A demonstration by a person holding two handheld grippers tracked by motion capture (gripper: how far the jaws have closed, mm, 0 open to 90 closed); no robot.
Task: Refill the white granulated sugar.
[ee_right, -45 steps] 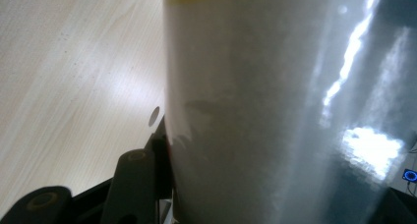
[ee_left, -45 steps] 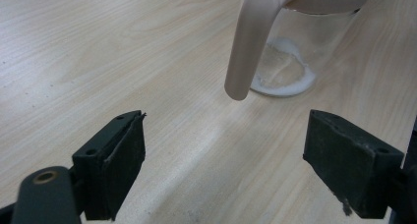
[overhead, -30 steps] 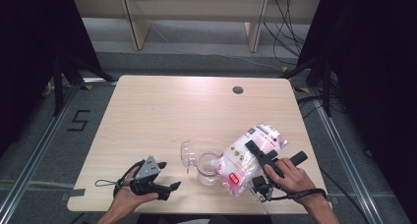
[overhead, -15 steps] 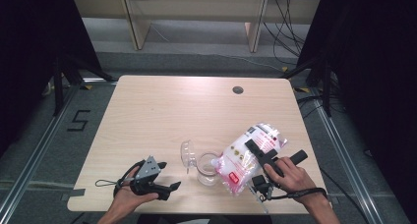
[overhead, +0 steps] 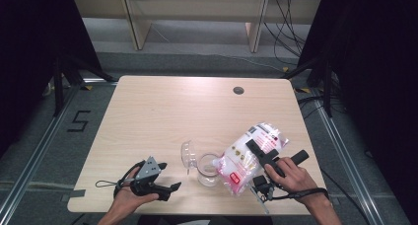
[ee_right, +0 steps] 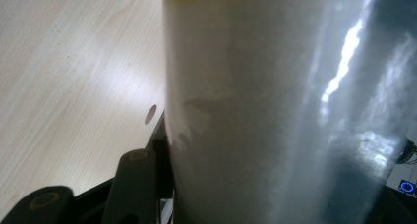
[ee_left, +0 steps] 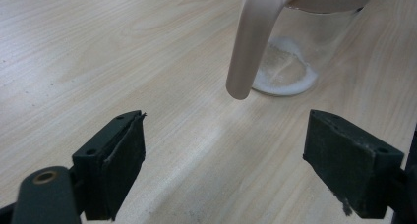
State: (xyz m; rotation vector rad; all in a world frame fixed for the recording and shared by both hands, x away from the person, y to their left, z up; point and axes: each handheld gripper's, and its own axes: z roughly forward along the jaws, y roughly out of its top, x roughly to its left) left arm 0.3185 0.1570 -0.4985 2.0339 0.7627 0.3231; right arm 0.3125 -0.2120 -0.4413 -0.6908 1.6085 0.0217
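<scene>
A clear glass jug [overhead: 208, 169] stands near the table's front edge, with its hinged lid [overhead: 189, 156] tipped open to the left. In the left gripper view the jug's handle [ee_left: 251, 42] hangs down and a thin layer of white powder [ee_left: 285, 76] covers the jug's bottom. My right gripper [overhead: 252, 147] is shut on a plastic bag of white powder [overhead: 246, 158] with red print. The bag slants with its lower end at the jug's rim. Up close, the bag [ee_right: 275, 111] sits against one jaw. My left gripper [overhead: 168, 177] rests low and open left of the jug, its jaws [ee_left: 226, 150] holding nothing.
The light wooden table [overhead: 172, 111] has a dark cable hole [overhead: 238, 90] at its back right. Dark curtains and stands flank both sides. A wooden shelf frame [overhead: 133, 18] stands beyond the far edge. The front edge lies just under both hands.
</scene>
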